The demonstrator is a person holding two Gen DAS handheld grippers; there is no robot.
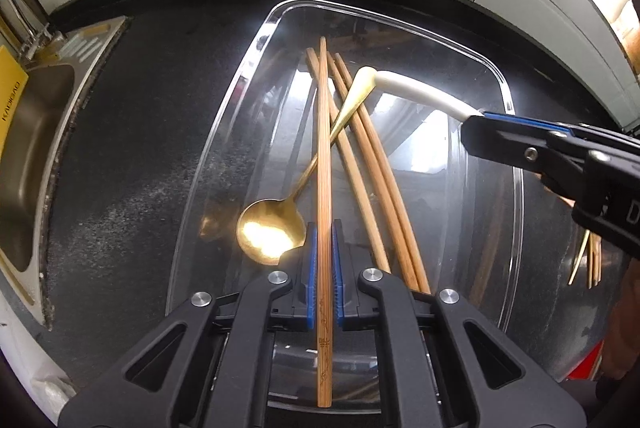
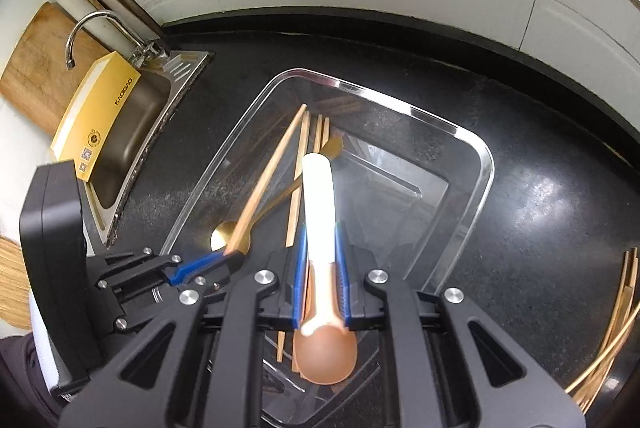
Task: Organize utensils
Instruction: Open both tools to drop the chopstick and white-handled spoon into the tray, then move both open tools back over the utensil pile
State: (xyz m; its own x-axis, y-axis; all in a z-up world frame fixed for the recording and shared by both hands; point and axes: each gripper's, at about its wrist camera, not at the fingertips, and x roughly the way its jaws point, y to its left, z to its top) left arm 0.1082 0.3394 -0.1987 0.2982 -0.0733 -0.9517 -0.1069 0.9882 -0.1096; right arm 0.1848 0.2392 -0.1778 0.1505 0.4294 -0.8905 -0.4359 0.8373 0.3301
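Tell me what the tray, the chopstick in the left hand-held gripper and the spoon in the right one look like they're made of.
Tray: clear glossy plastic, probably; the dark counter shows through.
Chopstick: bamboo or wood, tan with fine lengthwise grain.
Spoon: matte white handle, maybe ceramic or plastic, on a shiny copper-toned bowl, likely metal.

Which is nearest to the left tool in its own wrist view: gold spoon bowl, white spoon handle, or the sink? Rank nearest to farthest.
From the left tool, shut on a chopstick:
1. Gold spoon bowl, just left of the tool tips, inside the clear tray.
2. White spoon handle, ahead and right, held by the right tool.
3. Sink, far left, outside the tray.
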